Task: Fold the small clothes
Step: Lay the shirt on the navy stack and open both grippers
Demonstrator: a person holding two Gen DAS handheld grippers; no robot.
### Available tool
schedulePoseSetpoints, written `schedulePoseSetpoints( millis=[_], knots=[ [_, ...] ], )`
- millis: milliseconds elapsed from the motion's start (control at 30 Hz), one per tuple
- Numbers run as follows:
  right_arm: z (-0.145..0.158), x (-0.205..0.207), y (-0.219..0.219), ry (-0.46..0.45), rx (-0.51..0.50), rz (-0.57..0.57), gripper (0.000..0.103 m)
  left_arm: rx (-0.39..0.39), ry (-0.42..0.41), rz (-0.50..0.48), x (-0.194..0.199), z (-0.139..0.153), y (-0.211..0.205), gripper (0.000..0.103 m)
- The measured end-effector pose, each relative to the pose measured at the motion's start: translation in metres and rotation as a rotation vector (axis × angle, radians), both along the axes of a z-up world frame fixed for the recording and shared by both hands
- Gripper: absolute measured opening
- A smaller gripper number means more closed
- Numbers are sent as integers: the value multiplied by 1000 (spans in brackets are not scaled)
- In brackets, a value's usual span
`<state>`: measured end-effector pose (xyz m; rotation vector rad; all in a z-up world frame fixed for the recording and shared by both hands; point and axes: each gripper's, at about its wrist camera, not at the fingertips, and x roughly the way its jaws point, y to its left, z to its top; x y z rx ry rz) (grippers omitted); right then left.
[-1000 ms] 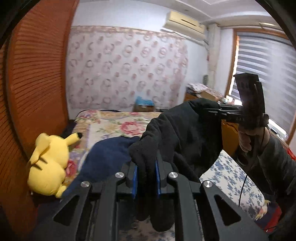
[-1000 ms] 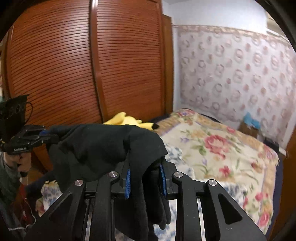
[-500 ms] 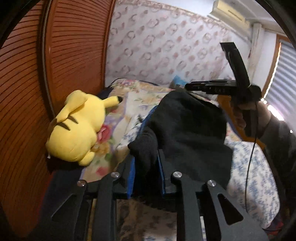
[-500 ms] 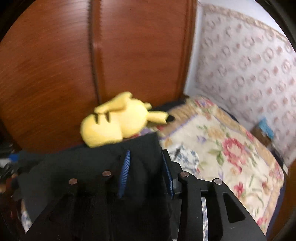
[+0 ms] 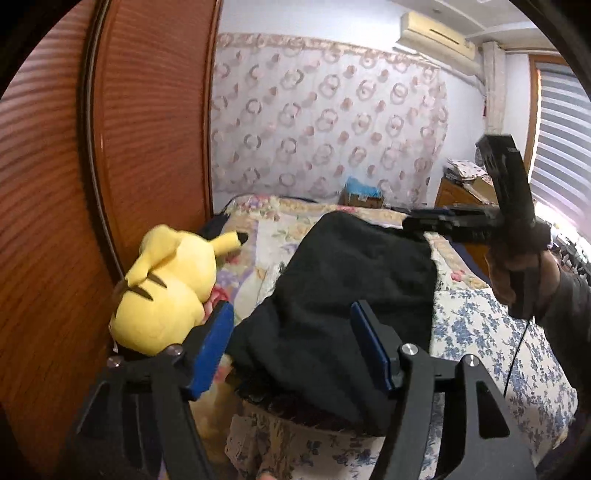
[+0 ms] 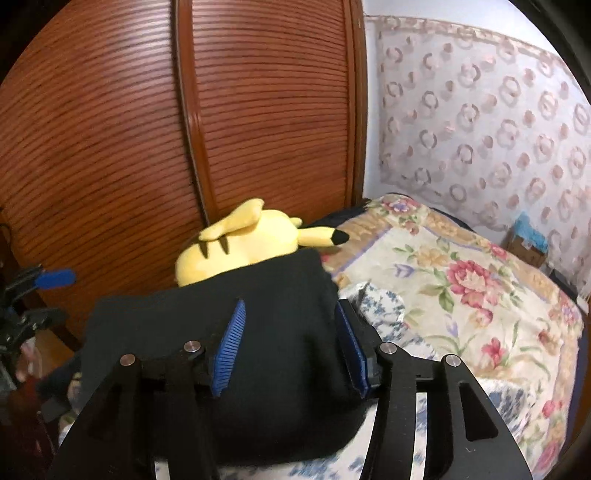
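The jaws of the left gripper [image 5: 293, 345] are seen spread wide, having just been opening, and the black garment [image 5: 354, 295] lies between the blue pads [image 5: 212, 349] without being pressed by them. The jaws of the right gripper [image 6: 291, 341] stand about half apart, also having just been opening; a fold of the same garment [image 6: 258, 332] lies between them, and whether the right pad still touches the cloth cannot be told. From the left wrist view the right gripper [image 5: 424, 223] is seen beyond the garment's far edge, gripped by a hand [image 5: 517, 273] in a dark sleeve.

Under both pairs of jaws a bed [image 6: 461, 280] is spread with a floral quilt in cream, pink and yellow, with a blue-and-white flowered sheet [image 5: 491, 332] nearer the jaws. Left of the left jaws a yellow plush toy [image 5: 166, 291] lies against a slatted brown wardrobe [image 6: 240, 110]. Beyond the bed a patterned lace curtain [image 5: 325, 122] covers the wall, an air conditioner [image 5: 436, 35] is mounted above it, and a window blind [image 5: 561, 147] is seen at the far right.

The garment is plain black, soft and thick-looking, and lies bunched in loose folds on the bed.
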<state>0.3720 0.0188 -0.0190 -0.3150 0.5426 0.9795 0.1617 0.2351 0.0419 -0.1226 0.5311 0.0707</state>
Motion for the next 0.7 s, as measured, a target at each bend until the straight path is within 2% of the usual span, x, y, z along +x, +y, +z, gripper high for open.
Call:
schedulePoseSetpoints(
  millis=[267, 467, 700],
  knots=[
    [15, -54, -68, -33, 62, -80, 52, 28, -14, -51, -7, 17, -52, 67],
    [28, -101, -132, -78, 110, -167, 64, 46, -16, -80, -17, 20, -101, 67],
    [28, -152, -191, -120, 137, -280, 72, 100, -44, -105, -35, 21, -154, 67]
  ],
)
